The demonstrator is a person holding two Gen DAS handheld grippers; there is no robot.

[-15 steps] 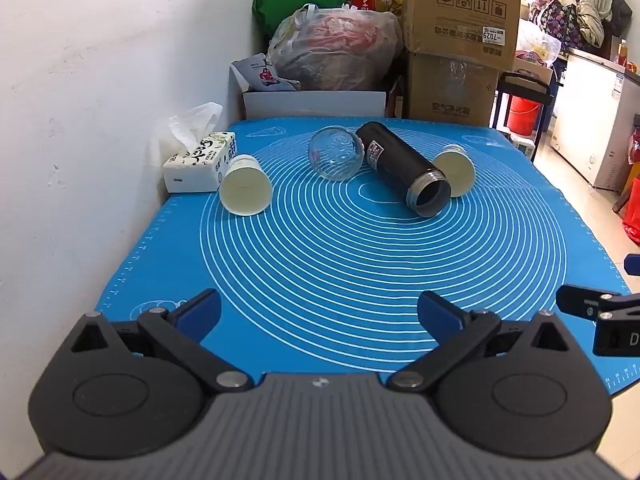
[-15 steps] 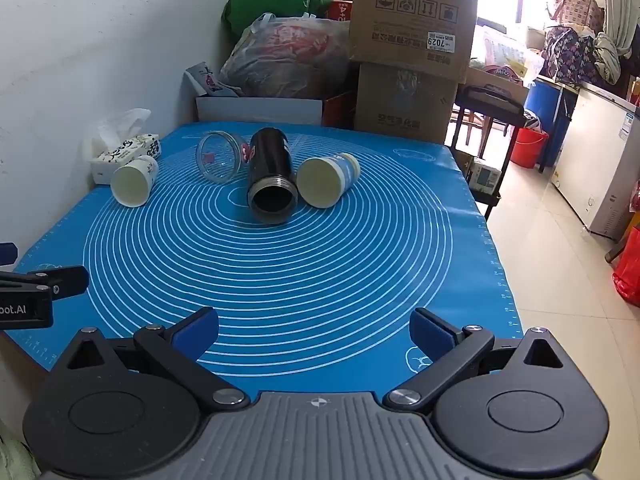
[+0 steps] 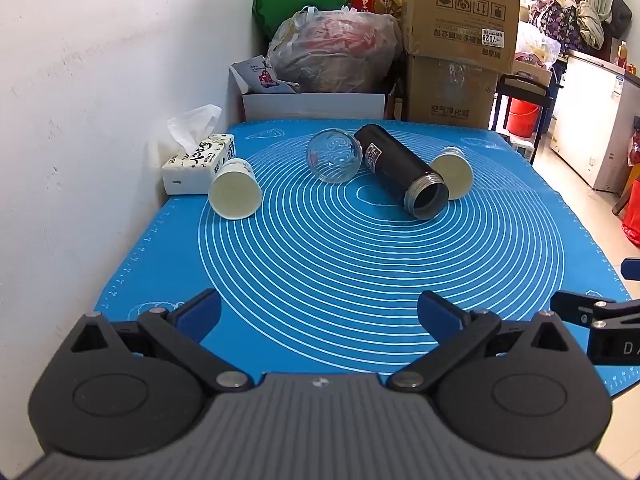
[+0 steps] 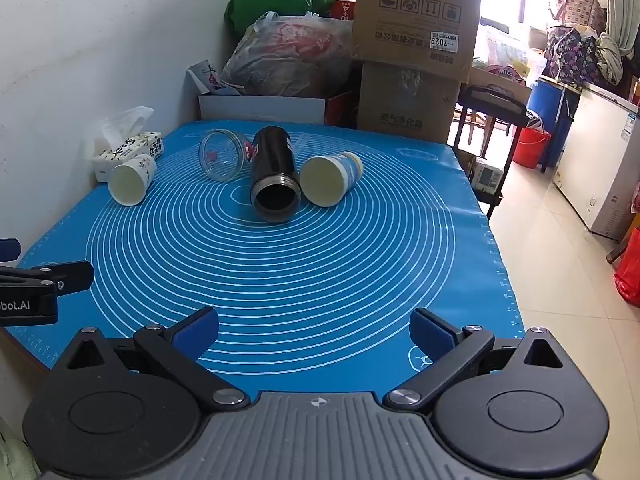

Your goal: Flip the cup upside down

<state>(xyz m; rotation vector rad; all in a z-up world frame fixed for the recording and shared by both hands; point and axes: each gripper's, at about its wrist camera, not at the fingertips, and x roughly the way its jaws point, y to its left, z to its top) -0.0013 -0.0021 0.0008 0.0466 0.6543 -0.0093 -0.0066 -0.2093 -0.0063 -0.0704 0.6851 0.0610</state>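
Note:
Several cups lie on their sides at the far part of the blue mat [image 3: 360, 264]: a white paper cup [image 3: 235, 189] at the left, a clear glass cup [image 3: 334, 155], a black flask [image 3: 404, 172] with its open mouth toward me, and a blue-and-white paper cup [image 3: 452, 168] at the right. They also show in the right wrist view: white paper cup [image 4: 130, 180], glass cup [image 4: 222, 155], flask [image 4: 274, 174], blue-and-white cup [image 4: 330, 178]. My left gripper [image 3: 319, 314] and right gripper [image 4: 314, 330] are open, empty, over the mat's near edge.
A tissue box [image 3: 200, 162] sits by the white wall at the mat's far left. Cardboard boxes [image 3: 456, 40], a plastic bag [image 3: 336, 56] and a white box [image 3: 314, 106] stand behind the table. The table's right edge drops to a tiled floor [image 4: 560, 260].
Both grippers have edged slightly forward; the cups have not moved.

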